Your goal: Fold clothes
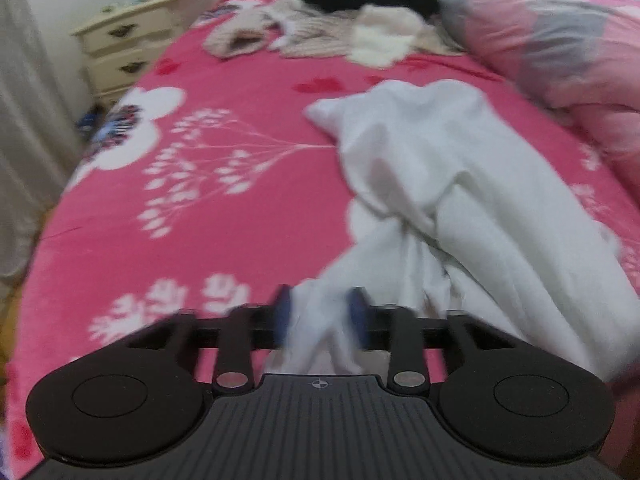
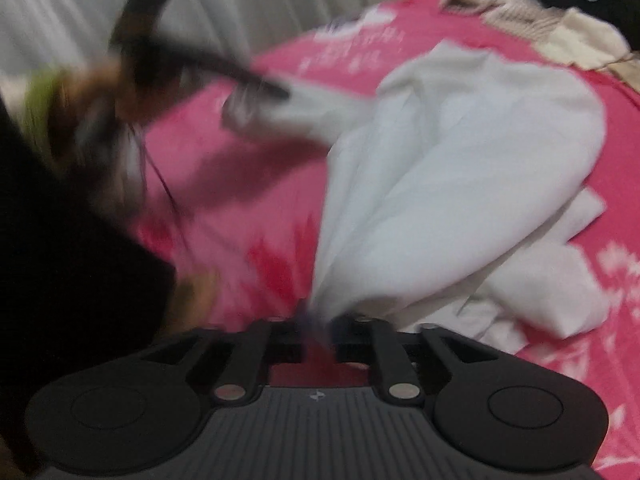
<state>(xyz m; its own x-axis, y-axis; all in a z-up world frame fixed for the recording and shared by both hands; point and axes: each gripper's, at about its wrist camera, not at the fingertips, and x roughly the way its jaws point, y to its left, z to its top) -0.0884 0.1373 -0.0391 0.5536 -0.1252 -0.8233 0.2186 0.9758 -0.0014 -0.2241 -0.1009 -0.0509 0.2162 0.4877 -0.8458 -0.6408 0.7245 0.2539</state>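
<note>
A white garment (image 1: 460,184) lies crumpled on the pink flowered bed sheet (image 1: 224,92). In the left wrist view my left gripper (image 1: 320,314) has its blue pads (image 1: 282,312) standing apart, and a bunch of the white cloth passes loosely between them. In the right wrist view the white garment (image 2: 460,152) narrows to a point at my right gripper (image 2: 318,318), whose fingers are close together and pinch the cloth's edge. The picture is blurred there. The left gripper (image 2: 272,90) also shows at the upper left, blurred, beside another corner of the garment.
A pile of other clothes (image 1: 360,12), black, blue, beige and cream, lies at the far end of the bed. A pink quilt (image 1: 560,48) is heaped along the right. A cream bedside drawer unit (image 1: 128,40) stands left of the bed. A grey curtain (image 2: 248,4) hangs behind.
</note>
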